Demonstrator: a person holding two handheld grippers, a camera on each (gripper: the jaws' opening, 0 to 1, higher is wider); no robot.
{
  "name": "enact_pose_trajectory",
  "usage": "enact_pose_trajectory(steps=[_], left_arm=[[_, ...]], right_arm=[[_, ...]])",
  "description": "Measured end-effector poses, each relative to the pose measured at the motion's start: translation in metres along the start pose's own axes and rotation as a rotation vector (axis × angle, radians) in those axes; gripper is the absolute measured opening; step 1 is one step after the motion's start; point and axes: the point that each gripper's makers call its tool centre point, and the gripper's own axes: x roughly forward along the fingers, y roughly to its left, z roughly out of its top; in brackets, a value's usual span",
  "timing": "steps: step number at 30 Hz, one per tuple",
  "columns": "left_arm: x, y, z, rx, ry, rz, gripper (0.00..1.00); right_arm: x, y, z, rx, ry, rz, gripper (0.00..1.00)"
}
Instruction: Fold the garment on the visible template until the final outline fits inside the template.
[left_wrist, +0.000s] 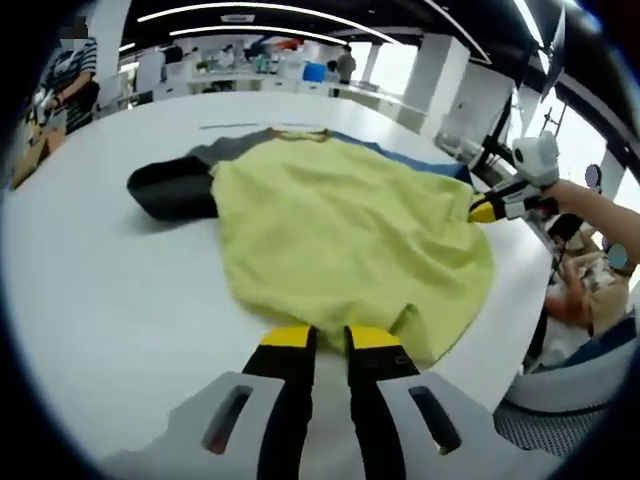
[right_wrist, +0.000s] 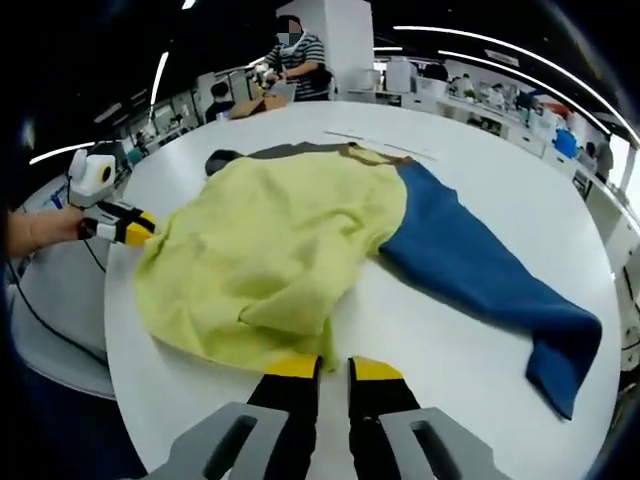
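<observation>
Two grippers frame a garment spread on a white table (left_wrist: 100, 300), and I hold one in each hand. In the left gripper view, my left gripper (left_wrist: 330, 338) rises from the bottom with its black jaws and yellow tips nearly together, a thin gap between them, the tips just at the near hem of the yellow garment (left_wrist: 340, 230); I cannot tell whether they pinch the cloth. Off to the right of that view, my right gripper (left_wrist: 484, 211) reaches in low and level from the table edge, my bare forearm behind it, its yellow tip touching the garment's side edge. A dark grey sleeve (left_wrist: 170, 188) lies out to the far left. In the right gripper view, my right gripper's jaws stand nearly together at the rumpled yellow hem, and a blue sleeve (right_wrist: 480, 265) runs away to the right across the table. My left gripper shows there at the left, pointing at the yellow cloth's edge. One person (right_wrist: 295, 60) in a striped shirt stands beyond the table.
</observation>
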Motion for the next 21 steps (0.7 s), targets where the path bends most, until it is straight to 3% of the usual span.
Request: enact_pose_trajectory(steps=[9,21], left_arm=[[-0.0012,-0.0023,-0.0035,-0.039,0.007,-0.010,0.01],[-0.0082,-0.0040,0.0019,-0.026,-0.007,-0.021,0.00]], right_arm=[[0.0023,0.0008,-0.0032,-0.008,0.019,-0.006,0.02],[0.0004,0.0038,-0.0042,-0.034,0.019,-0.009,0.00]])
